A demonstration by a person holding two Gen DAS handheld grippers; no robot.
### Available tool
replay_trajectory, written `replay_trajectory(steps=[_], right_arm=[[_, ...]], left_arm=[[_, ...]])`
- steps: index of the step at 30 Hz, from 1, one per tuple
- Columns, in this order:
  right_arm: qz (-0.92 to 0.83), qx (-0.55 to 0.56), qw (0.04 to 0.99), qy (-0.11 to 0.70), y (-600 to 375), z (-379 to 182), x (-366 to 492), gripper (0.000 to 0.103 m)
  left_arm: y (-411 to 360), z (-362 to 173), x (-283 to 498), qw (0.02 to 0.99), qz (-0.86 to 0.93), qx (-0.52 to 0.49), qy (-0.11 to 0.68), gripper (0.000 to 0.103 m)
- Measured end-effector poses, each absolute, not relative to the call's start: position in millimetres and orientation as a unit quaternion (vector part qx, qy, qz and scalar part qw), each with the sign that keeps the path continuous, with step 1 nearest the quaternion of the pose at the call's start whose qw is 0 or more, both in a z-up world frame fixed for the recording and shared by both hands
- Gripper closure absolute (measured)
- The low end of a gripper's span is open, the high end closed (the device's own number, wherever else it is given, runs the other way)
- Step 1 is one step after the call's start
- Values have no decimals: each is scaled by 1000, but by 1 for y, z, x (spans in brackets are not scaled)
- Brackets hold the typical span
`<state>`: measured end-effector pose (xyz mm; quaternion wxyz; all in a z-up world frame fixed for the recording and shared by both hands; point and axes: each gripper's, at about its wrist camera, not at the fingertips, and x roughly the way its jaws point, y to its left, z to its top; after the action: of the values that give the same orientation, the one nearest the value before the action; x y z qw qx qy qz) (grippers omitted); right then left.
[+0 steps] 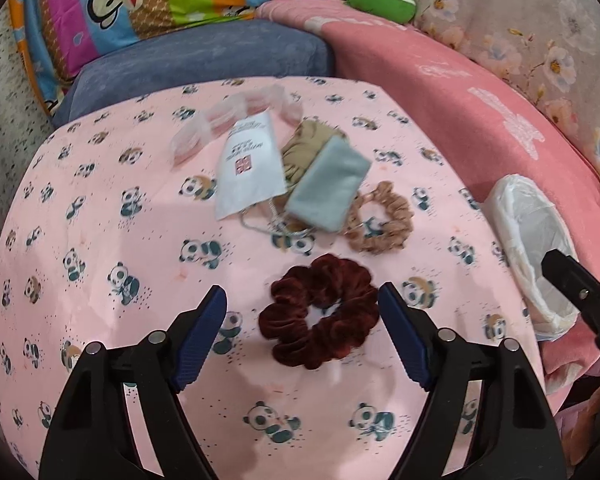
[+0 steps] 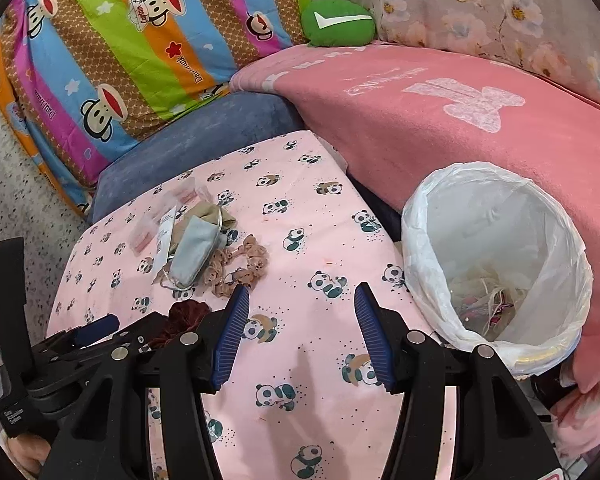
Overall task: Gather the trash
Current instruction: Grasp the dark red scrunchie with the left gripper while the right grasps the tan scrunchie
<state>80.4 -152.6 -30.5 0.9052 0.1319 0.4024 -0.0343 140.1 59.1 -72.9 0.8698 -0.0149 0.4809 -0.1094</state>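
A dark red velvet scrunchie (image 1: 320, 316) lies on the pink panda-print cloth (image 1: 120, 220), right between the blue pads of my left gripper (image 1: 301, 290), which is open; the pads do not press on it. Beyond it lie a peach scrunchie (image 1: 380, 220), a grey-blue pouch (image 1: 326, 188), a tan cloth (image 1: 304, 144), a white printed packet (image 1: 248, 168) and a clear plastic wrapper (image 1: 220, 120). My right gripper (image 2: 303, 289) hangs open and empty over the cloth, just left of the white-bagged bin (image 2: 420, 216), which holds thread scraps (image 2: 488, 300).
A blue cushion (image 2: 204, 132) borders the cloth at the back. A pink blanket (image 2: 440, 120) rises behind the bin (image 1: 516, 216). A striped monkey-print pillow (image 2: 120, 40) and a green plush (image 2: 336, 22) sit further back. The left gripper's body (image 2: 96, 330) shows beside the right one.
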Motion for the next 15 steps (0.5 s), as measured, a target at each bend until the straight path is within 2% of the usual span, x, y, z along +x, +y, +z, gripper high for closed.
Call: replay_trajectory(steps=[7,10,11,15], right_arm=[[-21,121,902,415,-135,-41,93,49],[-18,116,900,419,-130,-46,101,49],[-18,114,900,420,-128,-48,105,49],[-14,115,895,430,-123,-60,121,49]], left_arm=[[66,-100,148,854,-104,-15,510,45],[68,-110,152,845,-110,-23,523,63],[69,-112,153,842,-114,-27,527,76],[67,-111,153,842,-125,-25,524,85]])
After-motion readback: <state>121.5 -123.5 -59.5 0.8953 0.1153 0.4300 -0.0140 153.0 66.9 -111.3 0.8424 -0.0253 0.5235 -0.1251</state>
